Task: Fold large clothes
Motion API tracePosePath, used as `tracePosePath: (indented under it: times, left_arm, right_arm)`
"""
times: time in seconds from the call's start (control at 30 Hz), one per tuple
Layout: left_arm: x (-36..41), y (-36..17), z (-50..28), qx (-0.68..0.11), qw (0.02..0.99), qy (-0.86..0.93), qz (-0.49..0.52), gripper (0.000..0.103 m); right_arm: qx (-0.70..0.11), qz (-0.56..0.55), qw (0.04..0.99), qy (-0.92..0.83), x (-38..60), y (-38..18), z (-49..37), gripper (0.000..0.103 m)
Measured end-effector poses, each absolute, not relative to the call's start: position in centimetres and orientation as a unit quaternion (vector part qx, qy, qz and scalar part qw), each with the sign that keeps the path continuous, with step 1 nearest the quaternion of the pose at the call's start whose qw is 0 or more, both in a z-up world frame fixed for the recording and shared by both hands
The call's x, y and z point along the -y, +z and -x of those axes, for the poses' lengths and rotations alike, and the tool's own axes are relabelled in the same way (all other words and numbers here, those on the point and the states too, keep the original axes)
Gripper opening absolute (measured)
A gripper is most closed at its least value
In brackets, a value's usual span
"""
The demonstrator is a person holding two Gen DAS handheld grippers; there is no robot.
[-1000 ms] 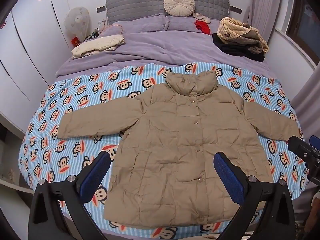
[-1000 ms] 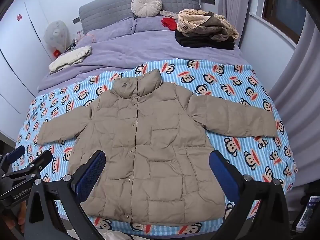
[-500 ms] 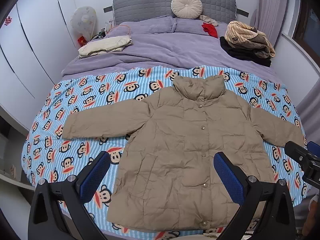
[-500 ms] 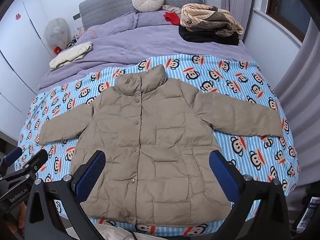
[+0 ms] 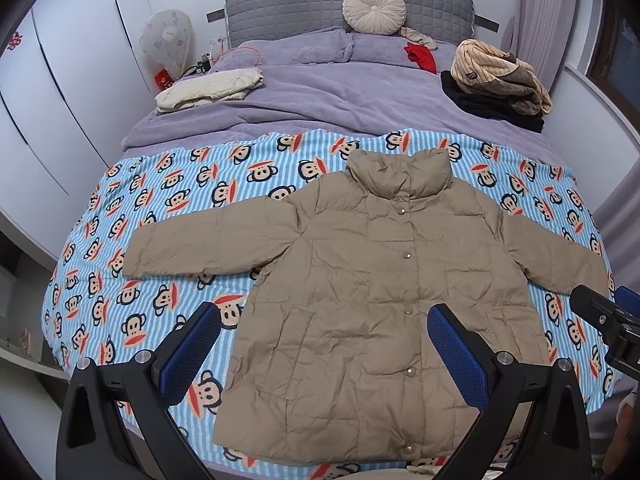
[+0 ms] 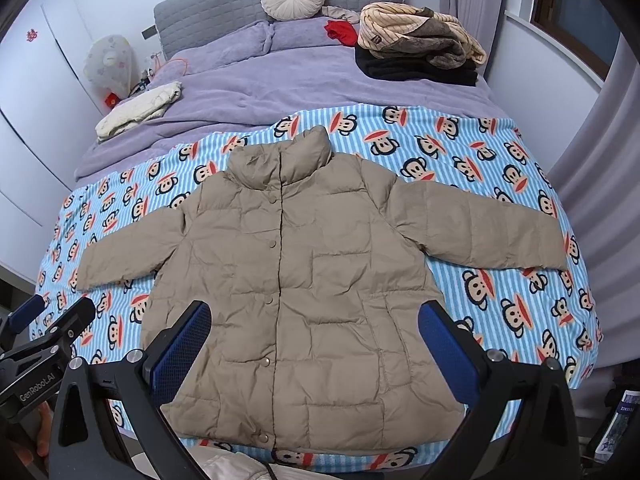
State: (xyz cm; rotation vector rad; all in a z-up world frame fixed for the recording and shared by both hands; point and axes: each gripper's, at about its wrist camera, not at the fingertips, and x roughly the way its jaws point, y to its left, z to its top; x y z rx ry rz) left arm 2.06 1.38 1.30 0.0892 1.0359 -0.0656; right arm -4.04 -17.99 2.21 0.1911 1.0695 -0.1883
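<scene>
You have raised both the left hand-held gripper (image 5: 324,344) and the right hand-held gripper (image 6: 314,338), spread and empty, above the puffy beige quilted jacket (image 5: 380,292) lying flat, unfolded, ahead of them on the monkey-print blanket (image 5: 160,200), so folding hasn't begun.

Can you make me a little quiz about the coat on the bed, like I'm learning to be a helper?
1. True or false: the tan puffer coat lies flat with both sleeves spread out.
2. What rests against the grey headboard: A) round cream cushion, B) teddy bear, C) book?
3. Is the left hand-held gripper or the right hand-held gripper holding the coat?

Key: 1 true. 2 A. 3 Neither; both are open and holding nothing, above the monkey blanket.
</scene>
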Motion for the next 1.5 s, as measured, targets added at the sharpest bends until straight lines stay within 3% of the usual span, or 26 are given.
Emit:
tracePosePath:
  times: [1.5]
  left_arm:
    - [-2.14, 0.87, -1.39, -0.501, 0.864, -0.023, -0.041, 0.103]
  right_arm:
    - [-0.511, -0.096, 0.850, -0.089, 18.14, 2.12, 3.99, 0.103]
